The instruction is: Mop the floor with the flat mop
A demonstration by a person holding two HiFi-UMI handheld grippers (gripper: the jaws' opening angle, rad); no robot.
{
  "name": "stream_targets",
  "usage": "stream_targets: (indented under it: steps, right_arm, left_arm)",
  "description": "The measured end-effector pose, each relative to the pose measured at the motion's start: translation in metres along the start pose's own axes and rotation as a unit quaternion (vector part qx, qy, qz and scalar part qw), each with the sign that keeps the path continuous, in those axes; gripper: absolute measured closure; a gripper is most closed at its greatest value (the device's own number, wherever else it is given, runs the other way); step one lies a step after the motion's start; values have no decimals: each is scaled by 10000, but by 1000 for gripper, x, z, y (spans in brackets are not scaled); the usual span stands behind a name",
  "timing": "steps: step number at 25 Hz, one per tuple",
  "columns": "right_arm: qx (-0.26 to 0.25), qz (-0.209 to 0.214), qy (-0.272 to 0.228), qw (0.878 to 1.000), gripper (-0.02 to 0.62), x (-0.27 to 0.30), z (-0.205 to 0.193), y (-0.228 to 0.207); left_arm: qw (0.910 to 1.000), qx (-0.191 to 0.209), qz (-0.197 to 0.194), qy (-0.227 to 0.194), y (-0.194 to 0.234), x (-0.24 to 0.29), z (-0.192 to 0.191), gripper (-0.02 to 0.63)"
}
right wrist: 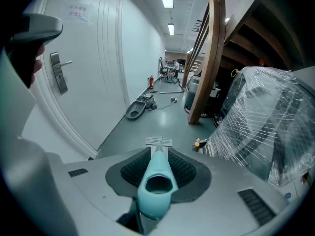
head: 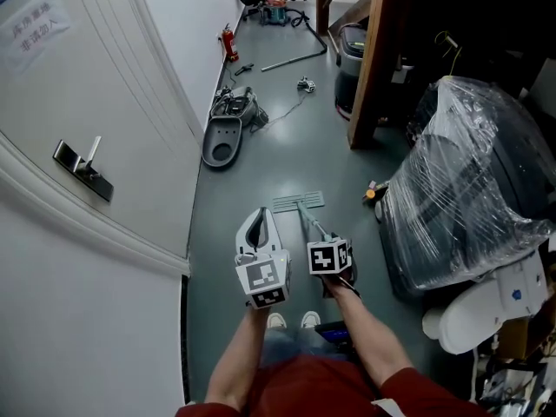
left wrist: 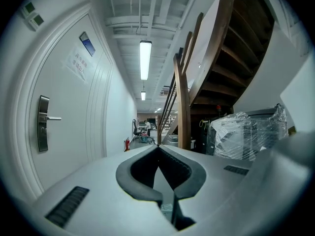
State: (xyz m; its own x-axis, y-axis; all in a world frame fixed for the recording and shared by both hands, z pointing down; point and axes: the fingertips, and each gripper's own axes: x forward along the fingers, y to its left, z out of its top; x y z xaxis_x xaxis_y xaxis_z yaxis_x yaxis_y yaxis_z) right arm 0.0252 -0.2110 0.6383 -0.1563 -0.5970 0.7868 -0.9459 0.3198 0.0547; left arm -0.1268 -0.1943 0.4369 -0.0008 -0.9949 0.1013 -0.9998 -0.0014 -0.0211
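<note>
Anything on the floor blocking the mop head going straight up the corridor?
Nothing directly ahead of the mop head. A grey shell lies further up by the left wall; a wooden post stands on the right.

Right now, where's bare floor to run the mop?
Bare: the strip between the door and the mop head, and the lane ahead between the grey pan and the post. Crowded: right, by the wrapped bundle; left wall, around the pan.

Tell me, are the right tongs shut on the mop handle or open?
Shut on it. In the right gripper view, the right tongs press both dark pads against the sides of the teal mop handle.
</note>
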Motion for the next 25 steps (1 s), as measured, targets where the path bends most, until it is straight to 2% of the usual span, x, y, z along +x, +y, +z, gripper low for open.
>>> stream_targets:
  steps: [5, 16, 25]
  right_arm:
    - [71, -79, 15, 9999, 476, -14, -18, 13]
    - [86, -260, 75, 9996, 476, -54, -69, 67]
    - [249, -338, 114, 9991, 476, -90, -103, 81]
  left_arm:
    - [9999, -13, -100, -101, 4, -25, 2, 591]
    - [9996, -85, -229, 156, 44, -96, -31, 591]
    - [9989, -34, -474, 11, 42, -139, -21, 591]
